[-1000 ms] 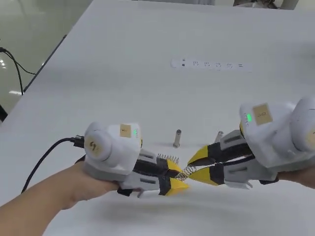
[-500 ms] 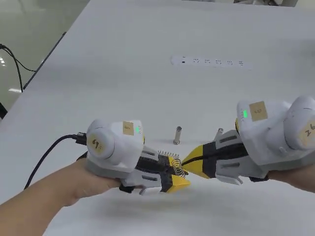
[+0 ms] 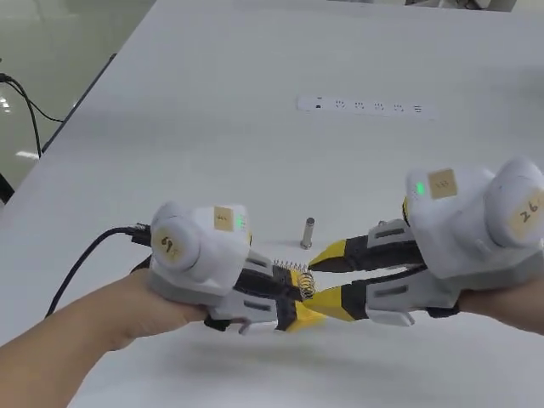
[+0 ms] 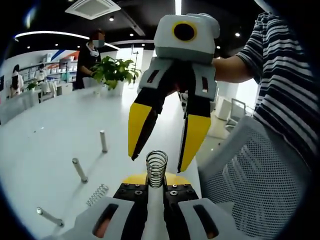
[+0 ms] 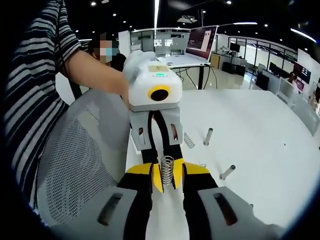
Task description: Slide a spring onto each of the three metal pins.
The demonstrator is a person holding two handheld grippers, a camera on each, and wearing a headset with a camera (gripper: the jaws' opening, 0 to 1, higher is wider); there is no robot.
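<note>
— While the left hand-held gripper (image 4: 156, 186) clamps the small silvery steel coil spring (image 5: 166, 170) at its base, how will it handle?
— Light and squashy, I'd judge. The right hand-held gripper (image 4: 157, 161) gapes, jaws flanking the coil's free end; pinch mid-coil gently, or it may buckle and flick away.

Shiny metal spring (image 4: 156, 168), matt white table (image 3: 212, 153)

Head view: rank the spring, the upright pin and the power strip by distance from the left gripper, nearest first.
1. spring: clamped by the left gripper, at its tips.
2. upright pin: standing just beyond the tips.
3. power strip: far across the table.
</note>
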